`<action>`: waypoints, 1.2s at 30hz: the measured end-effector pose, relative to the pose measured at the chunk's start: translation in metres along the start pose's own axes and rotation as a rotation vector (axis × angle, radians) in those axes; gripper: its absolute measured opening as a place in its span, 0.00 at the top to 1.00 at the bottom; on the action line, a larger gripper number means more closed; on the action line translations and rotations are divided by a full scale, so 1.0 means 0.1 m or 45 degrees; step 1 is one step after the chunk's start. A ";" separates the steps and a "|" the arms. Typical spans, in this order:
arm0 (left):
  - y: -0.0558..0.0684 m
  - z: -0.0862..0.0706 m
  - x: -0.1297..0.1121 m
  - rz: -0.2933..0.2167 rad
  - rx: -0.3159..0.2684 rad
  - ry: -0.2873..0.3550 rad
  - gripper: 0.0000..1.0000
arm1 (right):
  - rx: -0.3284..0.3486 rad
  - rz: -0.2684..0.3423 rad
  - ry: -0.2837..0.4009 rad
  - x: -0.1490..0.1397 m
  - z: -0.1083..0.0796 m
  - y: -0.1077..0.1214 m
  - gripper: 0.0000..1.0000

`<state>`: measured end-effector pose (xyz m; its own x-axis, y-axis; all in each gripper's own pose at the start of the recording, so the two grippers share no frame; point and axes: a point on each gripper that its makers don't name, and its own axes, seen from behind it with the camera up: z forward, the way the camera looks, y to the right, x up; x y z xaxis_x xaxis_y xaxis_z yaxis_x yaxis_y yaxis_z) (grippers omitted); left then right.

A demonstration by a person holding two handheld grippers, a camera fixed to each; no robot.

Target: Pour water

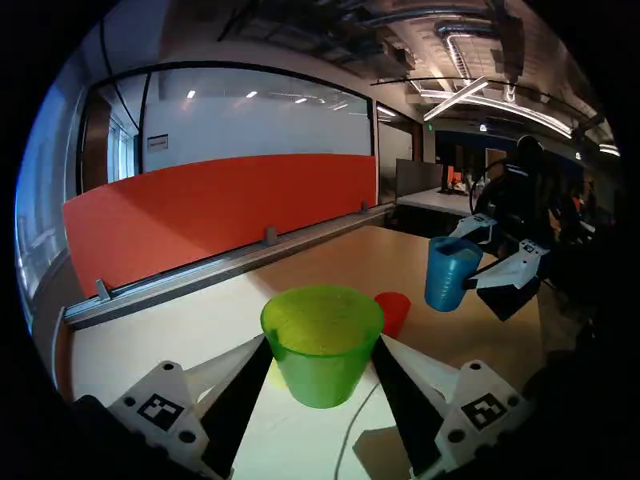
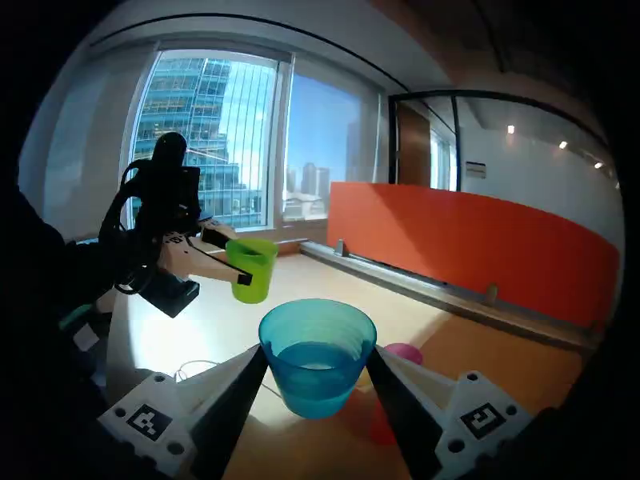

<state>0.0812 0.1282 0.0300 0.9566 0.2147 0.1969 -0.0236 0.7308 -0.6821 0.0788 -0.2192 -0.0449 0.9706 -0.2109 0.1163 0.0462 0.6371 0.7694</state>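
Translucent glossy green plastic cup (image 1: 322, 346), translucent smooth blue plastic cup (image 2: 318, 358), smooth pale wood-grain tabletop (image 1: 352, 256) with slight sheen, matt orange divider panel (image 1: 216, 208), matt white-and-black plastic left tool (image 1: 322, 356)

1. the left gripper (image 1: 322, 346) is held level in the near foreground, its two fingers pressing the sides of an upright green cup (image 1: 323, 376).
2. the right gripper (image 2: 318, 356) is also level, both fingers clamped on a blue cup (image 2: 318, 388) with water inside.
3. the left gripper view shows the right gripper far to the right, its fingers pointing left.
4. the right gripper view shows the left gripper far to the left, its fingers pointing right.
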 end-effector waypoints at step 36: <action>0.12 -0.09 0.39 -0.003 -0.021 0.204 0.16 | -0.010 -0.027 0.086 0.29 -0.04 0.11 0.11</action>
<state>0.1213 0.1399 0.0231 0.9907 0.1059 0.0849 -0.0175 0.7201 -0.6936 0.1083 -0.2156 -0.0358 0.9831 -0.1739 0.0569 0.0687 0.6388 0.7663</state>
